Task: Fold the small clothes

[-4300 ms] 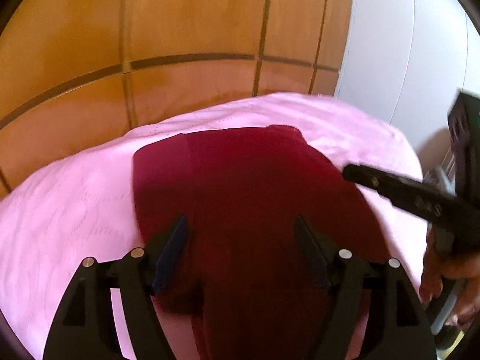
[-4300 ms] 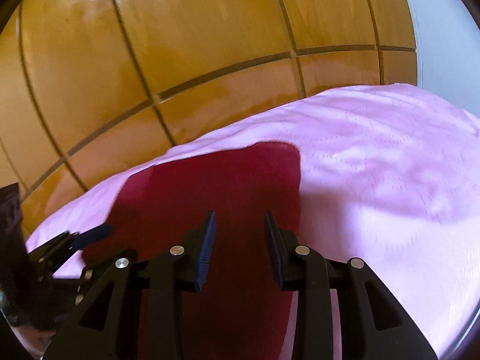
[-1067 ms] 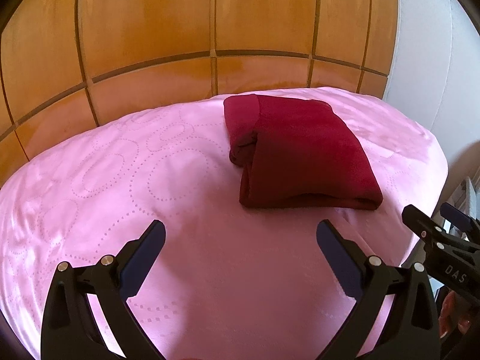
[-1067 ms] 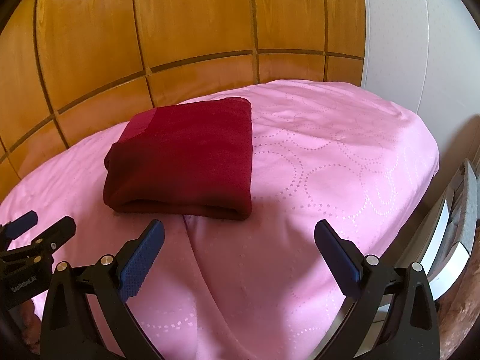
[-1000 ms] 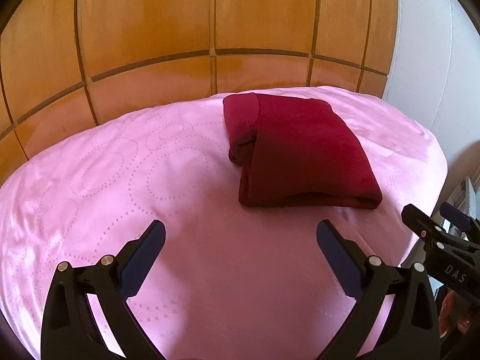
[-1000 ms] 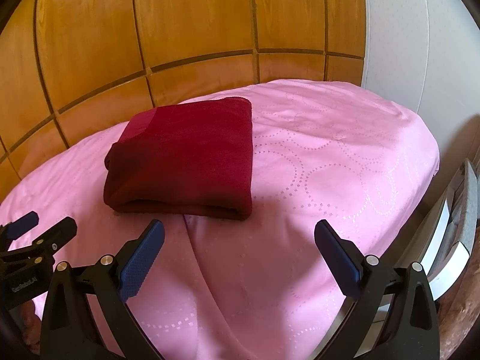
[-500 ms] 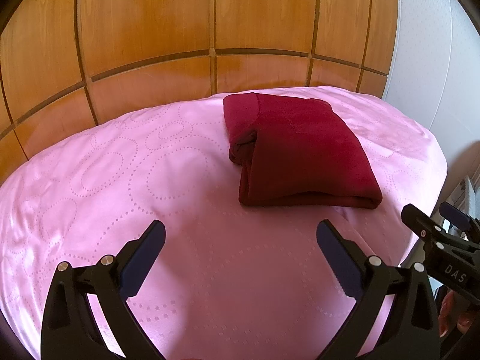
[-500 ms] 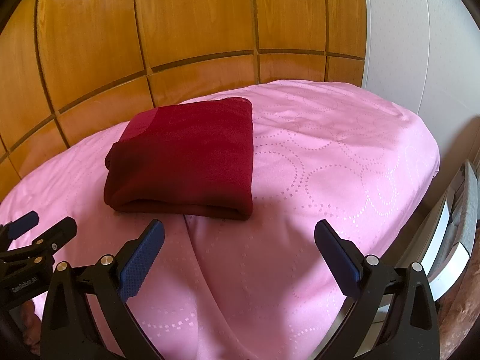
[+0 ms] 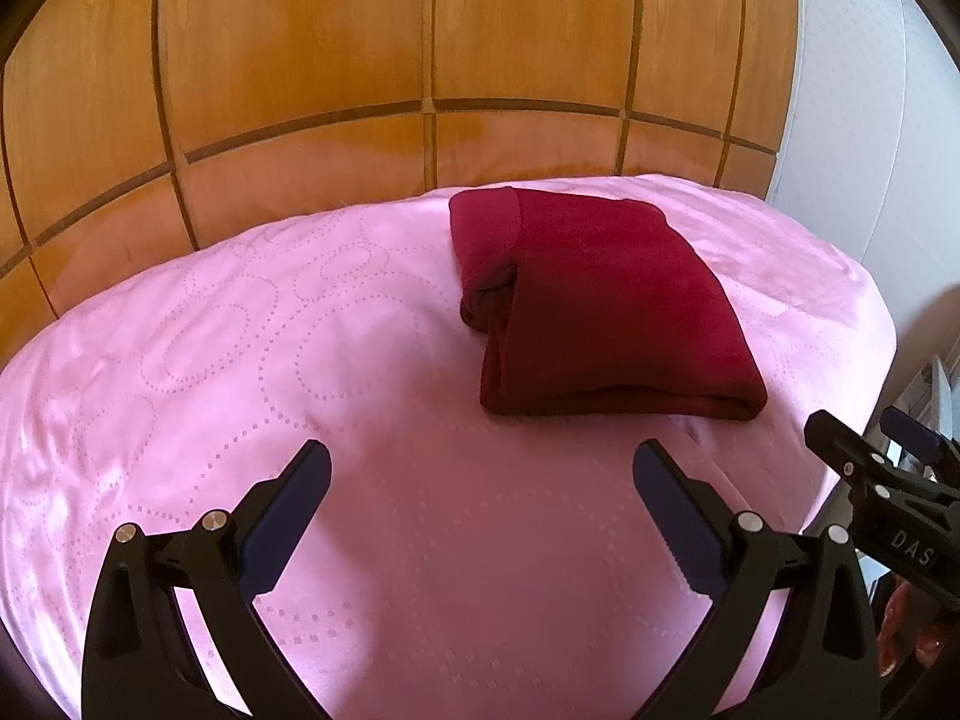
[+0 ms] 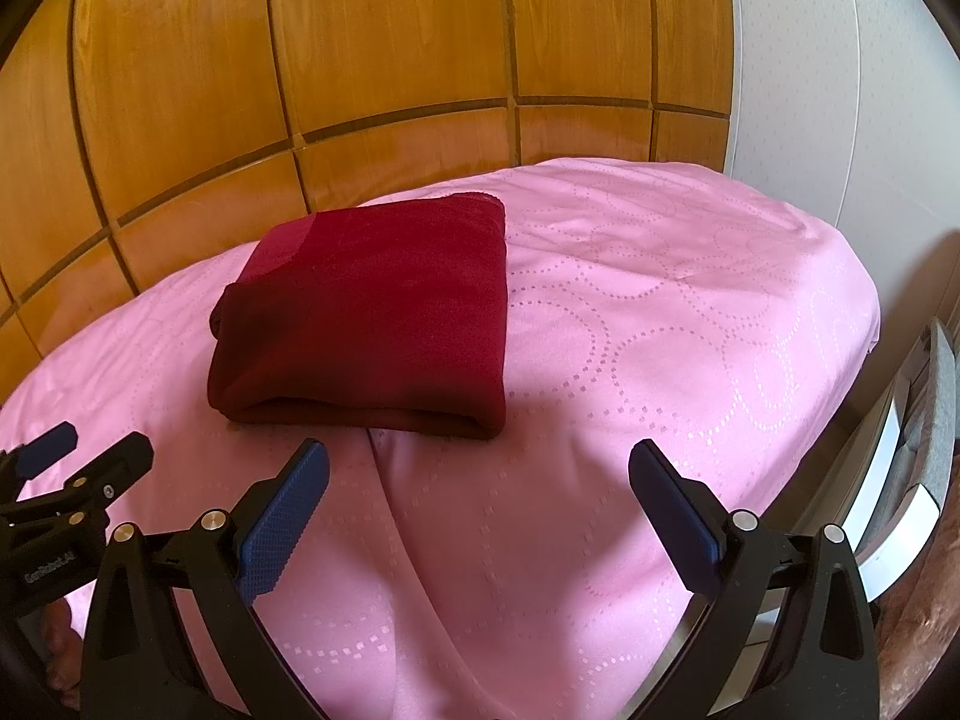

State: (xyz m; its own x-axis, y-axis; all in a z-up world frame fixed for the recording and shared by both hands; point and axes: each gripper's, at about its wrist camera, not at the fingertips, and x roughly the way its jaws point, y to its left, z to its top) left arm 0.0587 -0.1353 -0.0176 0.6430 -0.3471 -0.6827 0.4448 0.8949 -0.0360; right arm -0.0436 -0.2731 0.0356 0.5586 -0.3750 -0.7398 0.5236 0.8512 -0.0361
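I count two tools. My left tool [image 9: 480, 477] gapes wide over the pink bed cover [image 9: 240, 360]; one folded dark red garment [image 9: 600, 312] lies right of centre. My right tool [image 10: 479, 474] gapes wide too, empty, below the garment.

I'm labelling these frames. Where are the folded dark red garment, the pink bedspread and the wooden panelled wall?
folded dark red garment [image 10: 372, 312]: right wrist view, top face.
pink bedspread [image 10: 660, 324]: right wrist view, bare patterned area.
wooden panelled wall [image 9: 300, 48]: left wrist view, upper panel.
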